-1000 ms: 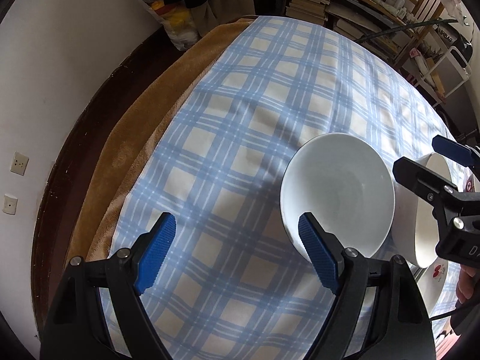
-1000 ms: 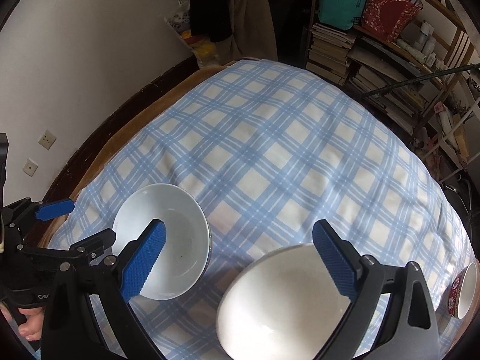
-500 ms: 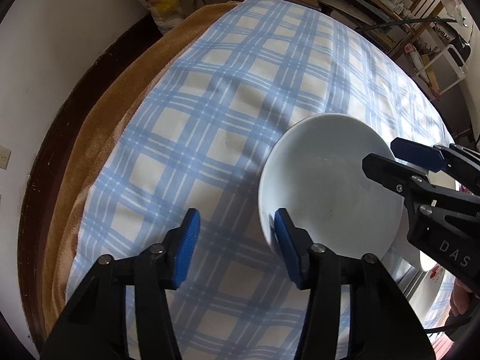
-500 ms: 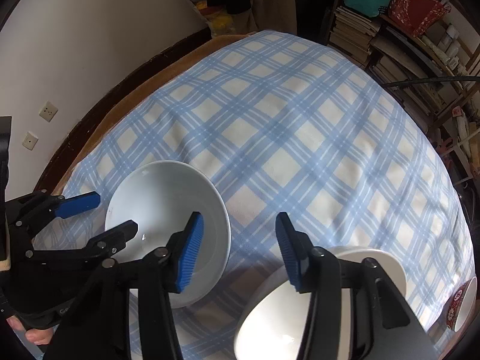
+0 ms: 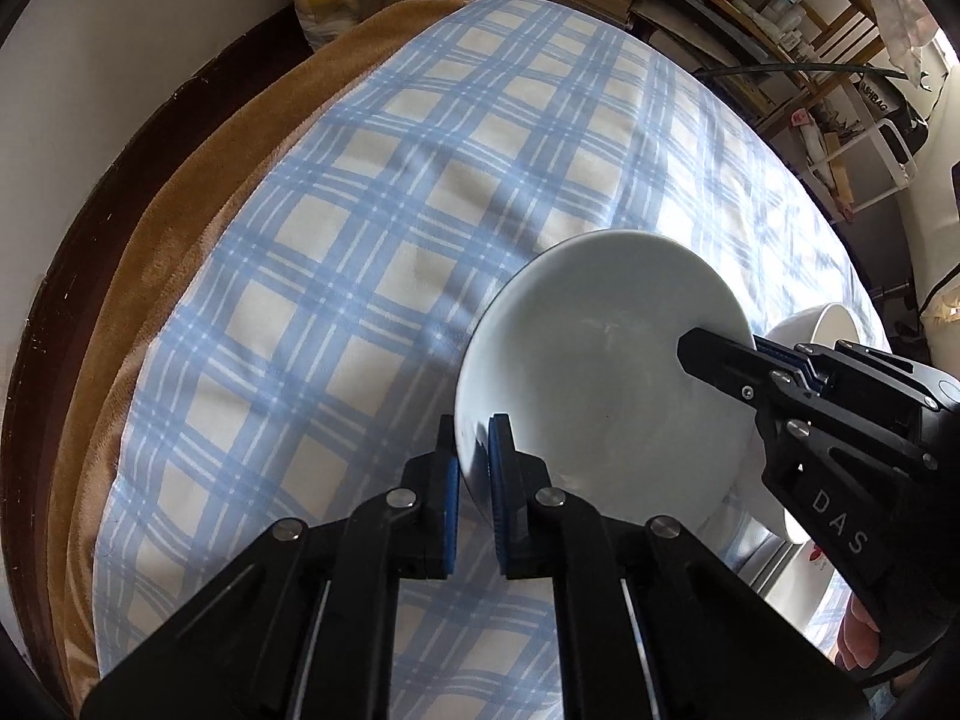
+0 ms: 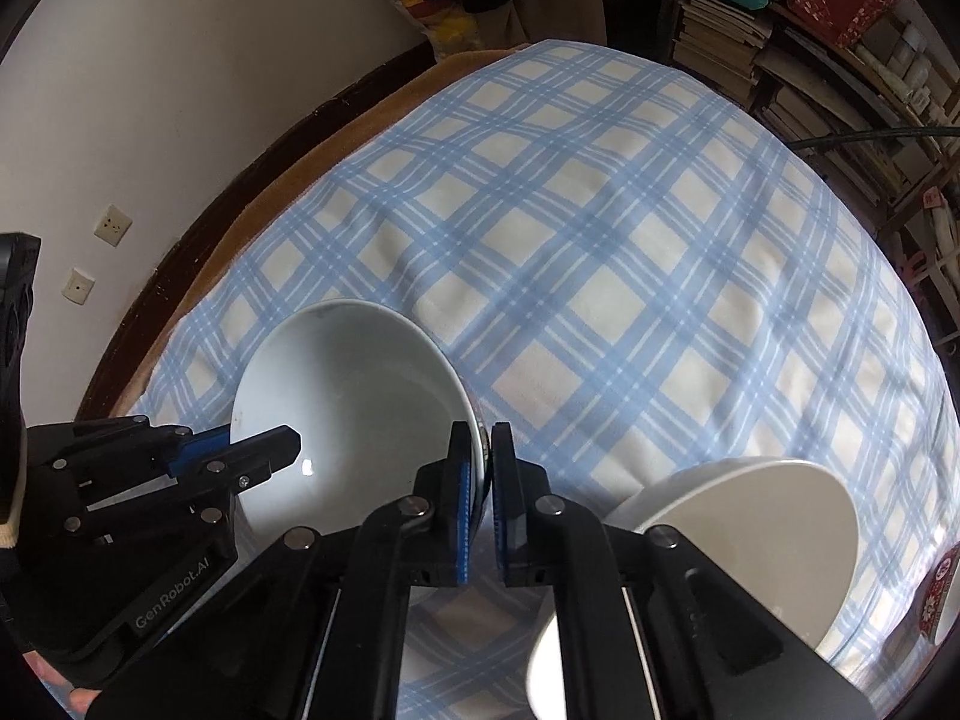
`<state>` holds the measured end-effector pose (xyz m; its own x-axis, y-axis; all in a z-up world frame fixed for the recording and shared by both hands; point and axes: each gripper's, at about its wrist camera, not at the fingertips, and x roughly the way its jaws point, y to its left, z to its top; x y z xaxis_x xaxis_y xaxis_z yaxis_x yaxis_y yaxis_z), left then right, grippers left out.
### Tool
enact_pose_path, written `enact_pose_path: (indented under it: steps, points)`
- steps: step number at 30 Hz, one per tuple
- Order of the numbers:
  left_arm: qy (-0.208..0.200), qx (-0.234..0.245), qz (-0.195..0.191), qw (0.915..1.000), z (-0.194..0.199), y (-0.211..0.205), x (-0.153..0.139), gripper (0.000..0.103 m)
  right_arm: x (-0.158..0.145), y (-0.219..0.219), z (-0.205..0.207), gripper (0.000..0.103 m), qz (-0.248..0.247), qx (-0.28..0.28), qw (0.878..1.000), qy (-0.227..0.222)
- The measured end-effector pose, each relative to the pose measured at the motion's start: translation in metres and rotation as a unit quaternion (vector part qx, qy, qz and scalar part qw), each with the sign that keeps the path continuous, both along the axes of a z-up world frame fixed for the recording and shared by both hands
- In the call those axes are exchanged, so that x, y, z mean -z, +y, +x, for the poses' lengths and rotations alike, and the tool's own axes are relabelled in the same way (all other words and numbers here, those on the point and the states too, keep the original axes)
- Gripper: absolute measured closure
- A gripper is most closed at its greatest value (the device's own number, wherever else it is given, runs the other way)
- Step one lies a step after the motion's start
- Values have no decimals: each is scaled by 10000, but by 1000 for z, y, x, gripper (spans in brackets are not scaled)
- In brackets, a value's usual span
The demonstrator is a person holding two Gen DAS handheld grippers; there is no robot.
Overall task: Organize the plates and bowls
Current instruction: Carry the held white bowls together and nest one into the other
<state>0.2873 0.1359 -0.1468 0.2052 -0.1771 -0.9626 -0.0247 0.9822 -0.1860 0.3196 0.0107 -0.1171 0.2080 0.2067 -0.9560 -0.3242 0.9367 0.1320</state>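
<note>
Both grippers (image 5: 474, 456) (image 6: 486, 468) pinch tilted white bowl's (image 5: 600, 384) opposite rims.

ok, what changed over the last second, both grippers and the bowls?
Both grippers went from wide open to shut on the pale bowl: the left gripper pinches its near-left rim, the right gripper the opposite rim. Both closed in on it. The bowl looks tilted now; lift-off is unclear. Unchanged: the white bowl beside it and the red patterned bowl on the checked cloth.

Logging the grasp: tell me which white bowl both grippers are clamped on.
The shallow pale bowl, pinched at opposite rims by left gripper and right gripper. The deeper white bowl beside it sits ungripped.
</note>
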Motion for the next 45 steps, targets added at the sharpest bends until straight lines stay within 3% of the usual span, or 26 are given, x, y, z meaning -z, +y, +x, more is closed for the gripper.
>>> enact_pose_path:
  steps: [12, 22, 33, 45]
  points:
    - [-356, 170, 254, 9989, -8, -19, -56, 94, -44, -19, -16, 96, 252, 57, 9989, -386]
    - [-551, 418, 325, 9971, -17, -65, -87, 94, -69, -63, -30, 96, 334, 374, 9969, -609]
    - [-526, 657, 491, 9952, -16, -116, -85, 94, -65, -110, -37, 96, 373, 694, 9951, -592]
    - [-266, 964, 632, 9930, -8, -148, -56, 94, -34, -142, -33, 96, 394, 944, 9941, -359]
